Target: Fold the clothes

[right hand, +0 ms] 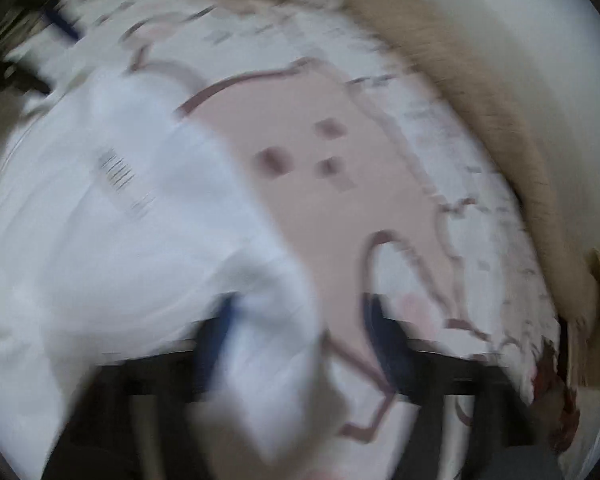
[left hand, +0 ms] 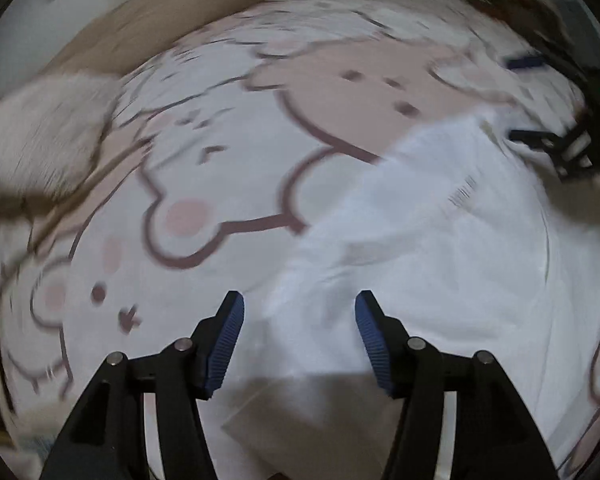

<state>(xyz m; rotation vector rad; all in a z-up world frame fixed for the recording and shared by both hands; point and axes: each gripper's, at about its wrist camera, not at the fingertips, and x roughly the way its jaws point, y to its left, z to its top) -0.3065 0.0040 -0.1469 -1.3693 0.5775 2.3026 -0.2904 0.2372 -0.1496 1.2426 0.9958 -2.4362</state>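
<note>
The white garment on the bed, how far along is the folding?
Done: the white garment lies spread on the cartoon sheet, no neat fold visible. In hand: nothing; left gripper and right gripper are open, cloth loose between the right's fingers. Left: the folding itself.

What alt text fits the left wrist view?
The left gripper, open and empty, hangs over a white garment lying on a cartoon-print bedsheet. The right gripper shows at the upper right edge.
</note>
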